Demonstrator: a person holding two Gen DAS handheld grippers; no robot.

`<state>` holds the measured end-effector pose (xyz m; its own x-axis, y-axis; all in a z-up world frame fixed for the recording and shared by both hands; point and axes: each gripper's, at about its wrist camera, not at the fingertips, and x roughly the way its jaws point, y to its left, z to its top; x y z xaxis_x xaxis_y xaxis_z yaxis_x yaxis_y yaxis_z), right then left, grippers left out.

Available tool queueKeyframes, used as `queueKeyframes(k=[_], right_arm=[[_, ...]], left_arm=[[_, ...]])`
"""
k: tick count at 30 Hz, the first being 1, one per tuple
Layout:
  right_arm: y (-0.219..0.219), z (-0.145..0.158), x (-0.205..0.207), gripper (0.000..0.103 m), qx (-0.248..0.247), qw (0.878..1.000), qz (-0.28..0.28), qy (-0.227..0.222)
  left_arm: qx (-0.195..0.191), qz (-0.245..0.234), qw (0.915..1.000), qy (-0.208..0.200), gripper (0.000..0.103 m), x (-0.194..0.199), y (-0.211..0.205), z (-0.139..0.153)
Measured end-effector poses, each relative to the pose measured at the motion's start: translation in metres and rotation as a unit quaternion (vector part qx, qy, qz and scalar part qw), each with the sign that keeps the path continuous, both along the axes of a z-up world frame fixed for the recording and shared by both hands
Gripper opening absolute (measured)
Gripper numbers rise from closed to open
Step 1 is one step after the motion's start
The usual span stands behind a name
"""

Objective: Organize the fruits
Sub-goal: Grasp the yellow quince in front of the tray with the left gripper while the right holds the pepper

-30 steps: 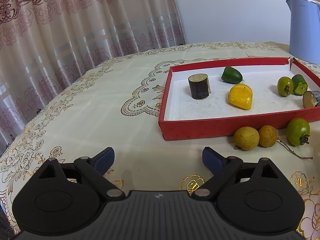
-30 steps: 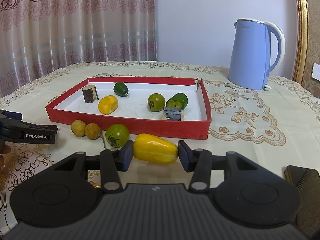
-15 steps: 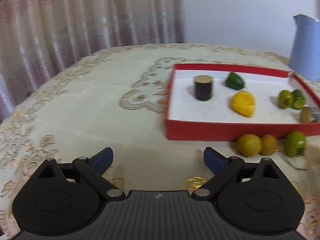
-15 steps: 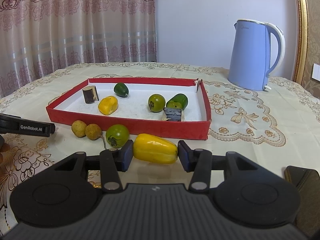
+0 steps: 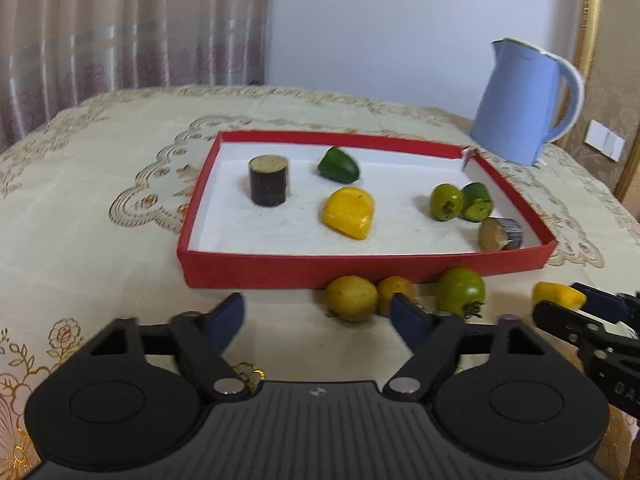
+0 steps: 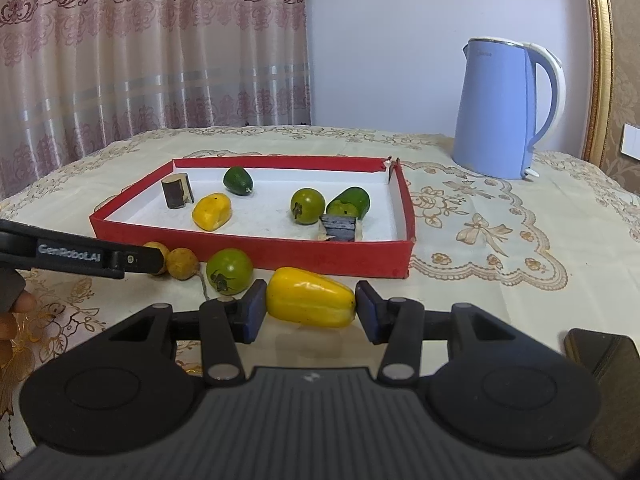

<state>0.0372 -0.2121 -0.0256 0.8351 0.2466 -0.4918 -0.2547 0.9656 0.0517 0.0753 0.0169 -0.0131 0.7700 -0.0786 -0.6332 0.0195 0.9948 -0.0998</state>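
A red tray [image 5: 304, 270] [image 6: 248, 246] holds several fruit pieces: a dark cylinder [image 5: 268, 180], a yellow piece [image 5: 348, 212], and green pieces. In front of it on the table lie two yellow-brown round fruits [image 5: 351, 298] [image 6: 182, 264] and a green round fruit [image 5: 460, 292] [image 6: 229, 266]. My left gripper [image 5: 318, 314] is open and empty, close to the two yellow-brown fruits. My right gripper [image 6: 311, 310] has its pads against both ends of a long yellow fruit [image 6: 310, 302], which also shows in the left wrist view [image 5: 558, 296].
A blue electric kettle [image 6: 504, 108] [image 5: 520, 104] stands behind the tray at the right. A dark flat object [image 6: 600, 354] lies at the near right. Curtains hang behind the embroidered tablecloth [image 6: 480, 216].
My left gripper has swung right and forward toward the loose fruits in front of the tray. The right gripper and the yellow fruit have not moved.
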Motion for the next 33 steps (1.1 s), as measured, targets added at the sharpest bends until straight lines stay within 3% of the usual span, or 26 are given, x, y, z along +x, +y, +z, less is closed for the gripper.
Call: queueKeyframes(k=[5, 7, 10, 14, 17, 21, 26, 33], right_arm=[[-0.001, -0.001, 0.0, 0.046, 0.001, 1.0, 0.0, 0.0], [-0.001, -0.001, 0.0, 0.046, 0.002, 1.0, 0.001, 0.0], [-0.004, -0.002, 0.0, 0.046, 0.003, 1.0, -0.001, 0.0], [-0.007, 0.0, -0.003, 0.046, 0.005, 1.0, -0.003, -0.005], [-0.01, 0.002, -0.003, 0.046, 0.008, 1.0, -0.005, -0.009], [-0.01, 0.001, -0.002, 0.046, 0.012, 1.0, -0.005, -0.007], [-0.009, 0.002, -0.002, 0.046, 0.01, 1.0, -0.002, -0.008], [-0.011, 0.002, -0.003, 0.046, 0.009, 1.0, -0.004, -0.007]], left_arm=[[-0.008, 0.002, 1.0, 0.004, 0.067, 0.001, 0.005, 0.0], [-0.004, -0.003, 1.0, 0.001, 0.058, -0.001, 0.002, 0.001], [-0.005, -0.005, 1.0, -0.001, 0.053, -0.004, 0.001, 0.002], [0.003, 0.021, 0.9998, 0.002, 0.053, -0.014, 0.012, 0.004], [0.033, 0.064, 0.9974, -0.012, 0.052, -0.024, 0.024, 0.011], [0.003, 0.037, 0.9991, -0.021, 0.051, -0.027, 0.032, 0.02], [0.023, -0.012, 0.9991, -0.032, 0.051, -0.024, 0.007, 0.017], [0.04, 0.003, 0.999, -0.018, 0.05, -0.008, -0.004, 0.002]])
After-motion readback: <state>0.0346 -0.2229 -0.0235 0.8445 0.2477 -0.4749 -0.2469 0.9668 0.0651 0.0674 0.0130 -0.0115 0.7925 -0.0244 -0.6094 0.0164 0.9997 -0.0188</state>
